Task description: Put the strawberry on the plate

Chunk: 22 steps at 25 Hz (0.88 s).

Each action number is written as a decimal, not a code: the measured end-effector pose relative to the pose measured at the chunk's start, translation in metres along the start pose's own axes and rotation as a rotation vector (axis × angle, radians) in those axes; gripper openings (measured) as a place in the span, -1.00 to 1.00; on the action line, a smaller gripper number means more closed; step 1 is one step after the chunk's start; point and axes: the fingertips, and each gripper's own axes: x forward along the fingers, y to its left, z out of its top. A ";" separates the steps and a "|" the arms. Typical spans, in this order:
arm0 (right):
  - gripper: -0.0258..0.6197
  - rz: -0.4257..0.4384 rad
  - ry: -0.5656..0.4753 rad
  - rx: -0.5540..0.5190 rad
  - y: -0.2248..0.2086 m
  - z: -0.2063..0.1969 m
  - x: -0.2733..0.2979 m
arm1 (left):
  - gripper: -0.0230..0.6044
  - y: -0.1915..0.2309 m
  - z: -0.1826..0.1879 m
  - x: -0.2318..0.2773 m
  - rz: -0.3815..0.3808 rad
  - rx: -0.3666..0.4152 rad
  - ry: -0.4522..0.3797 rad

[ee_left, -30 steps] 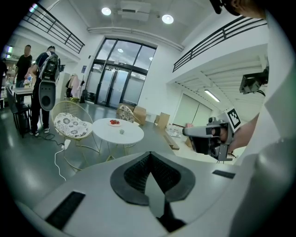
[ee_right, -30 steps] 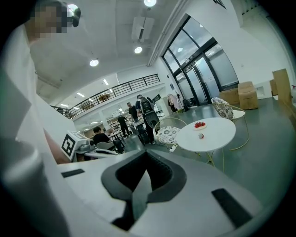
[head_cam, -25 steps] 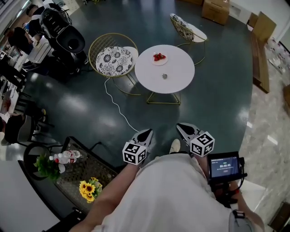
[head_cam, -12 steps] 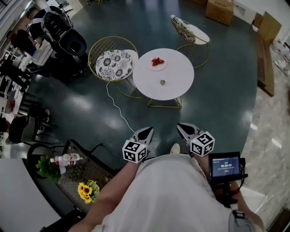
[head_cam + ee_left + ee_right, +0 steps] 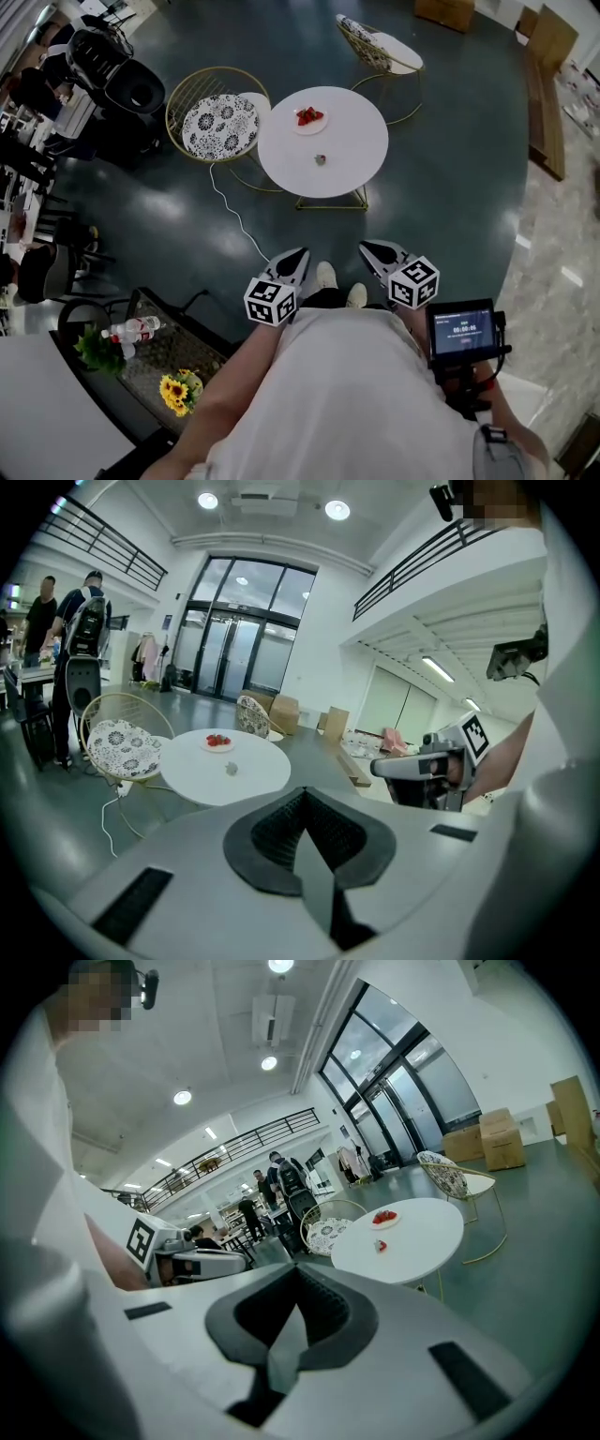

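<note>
A round white table [image 5: 352,155] stands a few steps ahead on the dark floor. On its far side a small white plate [image 5: 309,118] holds a few strawberries. One loose strawberry [image 5: 321,160] lies near the table's middle. My left gripper [image 5: 292,260] and right gripper [image 5: 375,251] hang low in front of my body, far short of the table, both shut with nothing in them. The left gripper view shows its own jaws [image 5: 305,803] pressed together, with the plate [image 5: 217,742] and loose strawberry [image 5: 231,769] beyond. The right gripper view shows shut jaws [image 5: 295,1288], the plate [image 5: 383,1218] and the strawberry [image 5: 380,1246].
A gold wire chair with a patterned cushion [image 5: 218,120] stands left of the table, another chair [image 5: 380,47] behind it. A white cable [image 5: 234,211] trails across the floor. A black stroller [image 5: 122,84] is at the far left. A glass side table [image 5: 178,342] with flowers and bottles is near left.
The table and chairs have shifted left and up in the head view as I step forward; my shoes now show between the grippers. Both grippers stay shut and level.
</note>
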 end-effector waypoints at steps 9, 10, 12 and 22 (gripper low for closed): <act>-0.90 -0.053 0.001 0.018 -0.028 0.013 0.001 | -0.91 0.013 0.009 0.036 -0.033 -0.009 0.027; -0.90 -0.059 0.002 0.019 -0.032 0.017 0.002 | -0.91 0.016 0.013 0.040 -0.039 -0.007 0.030; -0.90 -0.076 0.004 0.016 -0.040 0.027 0.004 | -0.91 0.020 0.025 0.051 -0.052 -0.002 0.030; -0.90 -0.104 -0.006 -0.011 -0.105 0.082 0.074 | -0.91 0.098 0.078 0.117 -0.060 0.003 0.003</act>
